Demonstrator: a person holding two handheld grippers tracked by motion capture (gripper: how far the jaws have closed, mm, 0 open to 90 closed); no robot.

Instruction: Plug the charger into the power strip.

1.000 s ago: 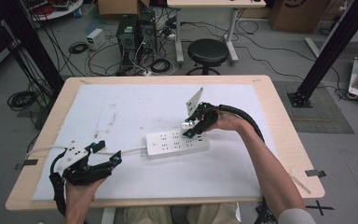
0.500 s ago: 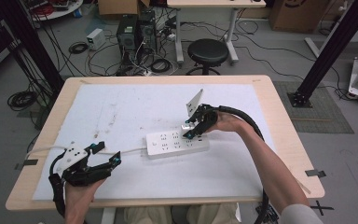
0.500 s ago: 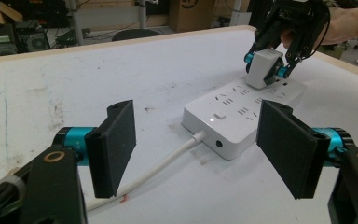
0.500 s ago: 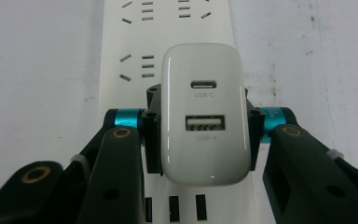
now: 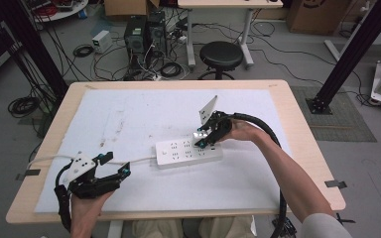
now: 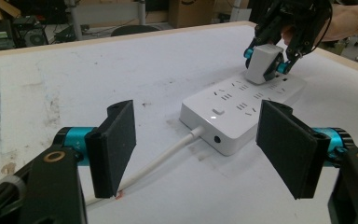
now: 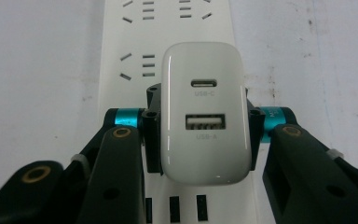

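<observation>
Mid-frame, right gripper (image 5: 209,133) pinches the charger (image 7: 206,110) over the power strip (image 5: 188,152); left gripper (image 5: 110,167) sits spread. Next, I'd guess: line up prongs, push down.

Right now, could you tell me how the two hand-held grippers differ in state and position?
The left hand-held gripper has its jaws wide apart and holds nothing, while the right hand-held gripper is shut on a white USB charger. The left sits at the table's near edge, away from the power strip; the right is over the strip's right end. Both have black jaws with teal fittings.
</observation>
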